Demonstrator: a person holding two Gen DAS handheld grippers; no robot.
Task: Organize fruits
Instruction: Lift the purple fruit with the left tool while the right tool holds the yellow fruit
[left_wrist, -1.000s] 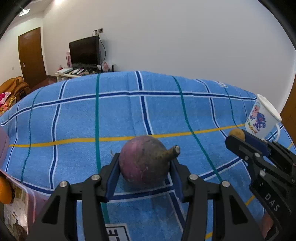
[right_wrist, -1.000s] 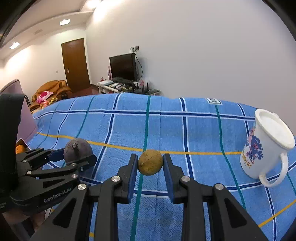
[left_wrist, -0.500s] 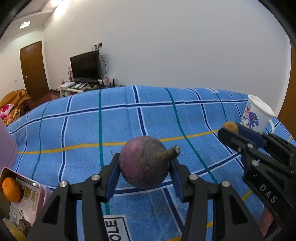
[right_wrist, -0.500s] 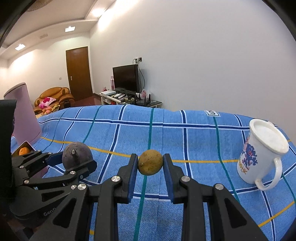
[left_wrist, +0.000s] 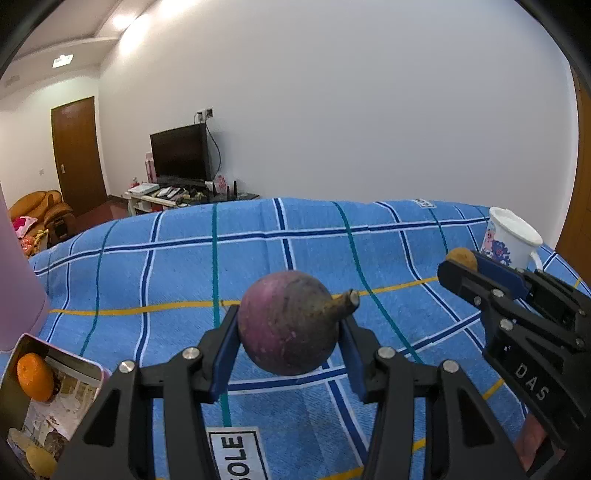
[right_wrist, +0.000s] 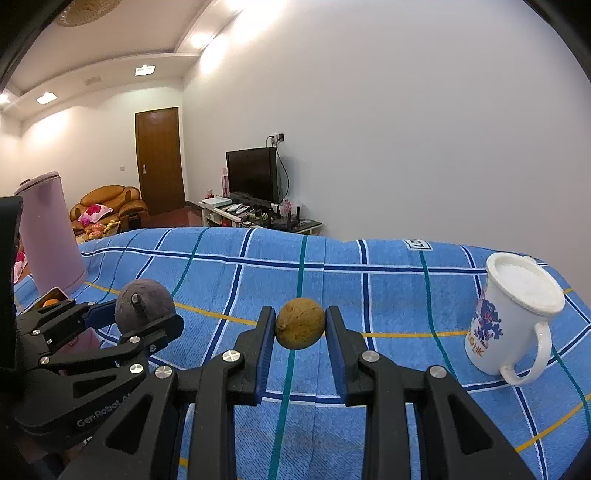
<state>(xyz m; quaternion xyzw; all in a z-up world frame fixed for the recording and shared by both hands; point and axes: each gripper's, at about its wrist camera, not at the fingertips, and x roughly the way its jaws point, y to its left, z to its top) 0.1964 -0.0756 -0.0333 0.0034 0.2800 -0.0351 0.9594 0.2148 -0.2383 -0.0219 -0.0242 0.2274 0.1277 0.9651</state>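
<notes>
The left gripper (left_wrist: 288, 328) carries a round stemmed fruit (left_wrist: 286, 321) between its pads, above the checked cloth (left_wrist: 177, 266). To its right, the right gripper (right_wrist: 300, 326) carries a smaller round fruit (right_wrist: 300, 323) in the same manner. A mug (right_wrist: 511, 317) stands on the cloth to the right of both grippers, handle toward the camera. At the left edge, a tall jug (right_wrist: 50, 232) stands behind a box (left_wrist: 51, 391) (open side up). An orange (left_wrist: 35, 376) lies in the box, with further fruit nearer the camera. A television (right_wrist: 253, 179) stands beyond the cloth, against the wall.
</notes>
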